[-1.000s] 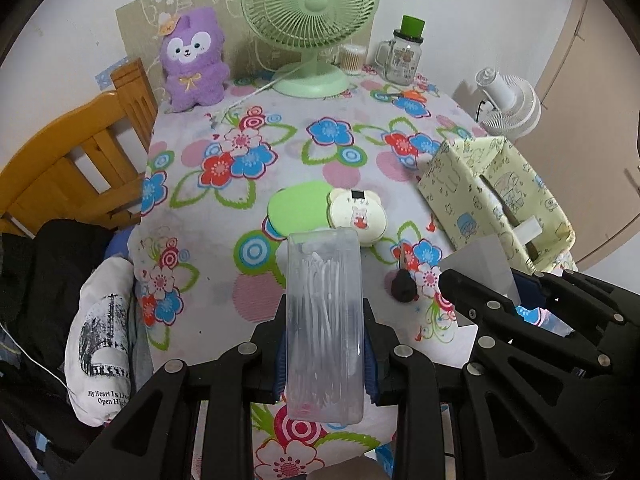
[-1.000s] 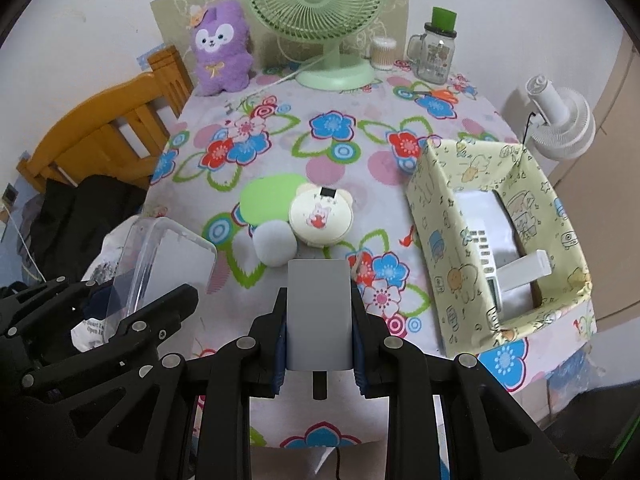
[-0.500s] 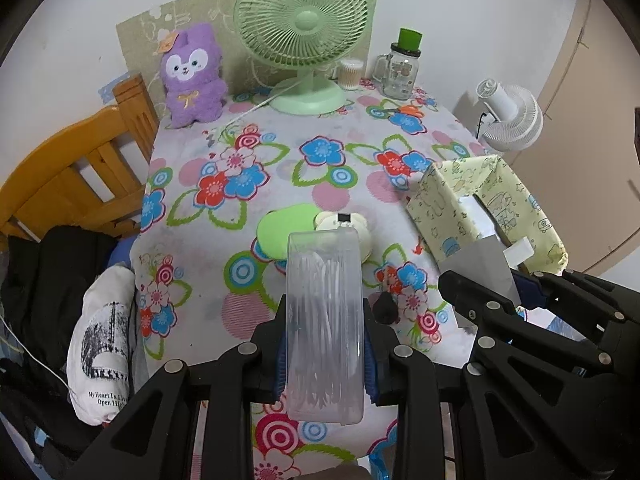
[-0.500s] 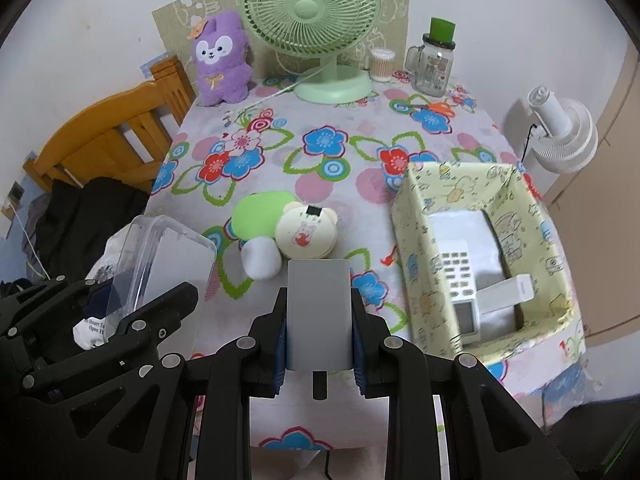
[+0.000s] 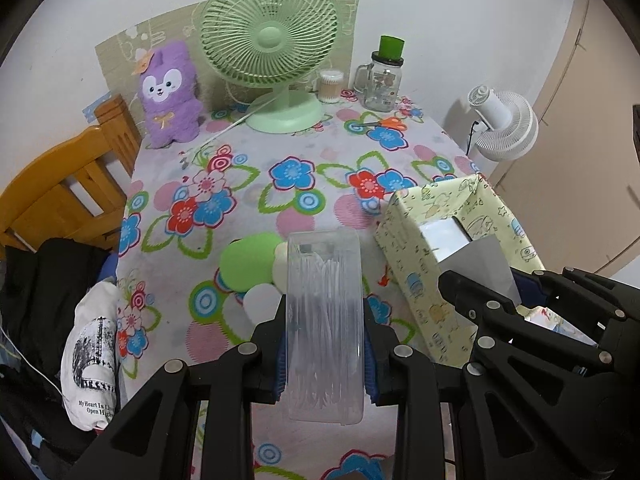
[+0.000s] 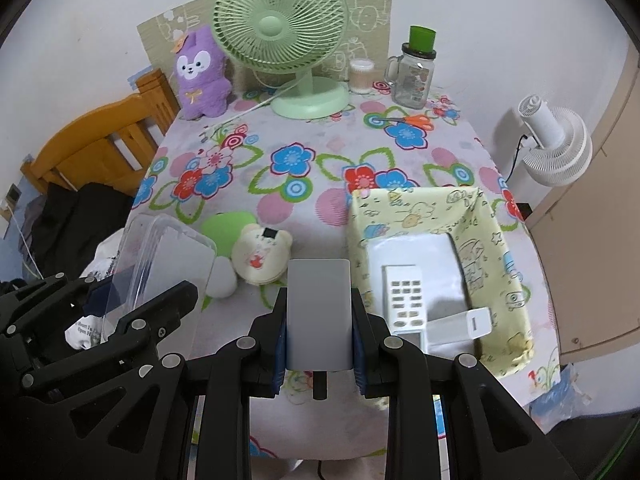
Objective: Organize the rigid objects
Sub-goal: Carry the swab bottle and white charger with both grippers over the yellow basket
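the left gripper is clamped on a clear plastic case, a long, round-cornered box held lengthwise between the blue pads; through its see-through wall, thin pale sticks show packed inside. the case hangs above the near part of the table, just left of the yellow box.

the right gripper is clamped on a flat grey slab, matte, plain and round-cornered, with a short dark stub sticking out of its near end. it is held upright in the pads, above the table's near edge and just left of the yellow box.

that box is open-topped, printed with small cartoon drawings. inside it lie a white remote with rows of pale buttons and a white plug-like block beside it, both on a white sheet.

on the flowered cloth between the two grippers sit a round cream bear-faced case, a green disc touching it, and a white ball just in front.
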A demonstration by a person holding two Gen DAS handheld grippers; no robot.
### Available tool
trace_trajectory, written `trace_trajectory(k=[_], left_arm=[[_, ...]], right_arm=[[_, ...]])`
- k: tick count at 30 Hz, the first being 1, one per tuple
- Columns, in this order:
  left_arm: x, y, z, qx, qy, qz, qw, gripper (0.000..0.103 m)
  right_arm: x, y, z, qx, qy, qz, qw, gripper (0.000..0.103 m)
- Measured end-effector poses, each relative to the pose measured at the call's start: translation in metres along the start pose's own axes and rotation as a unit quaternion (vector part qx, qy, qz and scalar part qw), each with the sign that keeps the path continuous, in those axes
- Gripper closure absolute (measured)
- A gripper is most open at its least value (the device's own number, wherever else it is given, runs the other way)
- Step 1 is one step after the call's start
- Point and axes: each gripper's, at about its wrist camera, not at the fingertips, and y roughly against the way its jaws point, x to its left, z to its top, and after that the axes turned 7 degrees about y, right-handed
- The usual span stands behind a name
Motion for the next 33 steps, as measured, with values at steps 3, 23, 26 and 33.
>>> trace_trajectory(k=[3,23,26,33], left_arm=[[-0.01,-0.003,0.005,0.0,0.002,0.002,1.0,0.074],[-0.081,-0.028,0.033,0.004,0.0,0.001,1.0,0.074],[-0.091,-0.032,0.036,0.005,0.001,0.0,1.0,0.074],[-0.113,-0.048,0.043,0.014,0.001,-0.003,0.9999,0.074]], right_arm=[[-0.011,-0.001,0.003,0.0,0.001,0.002,1.0,0.074],[-0.09,-0.006,0.013,0.006,-0.001,0.001,1.0,0.074],[-0.102,-0.008,0.014,0.008,0.0,0.0,1.0,0.074],[-0.129,-0.018,0.014,0.018,-0.003,-0.001,1.0,0.074]])
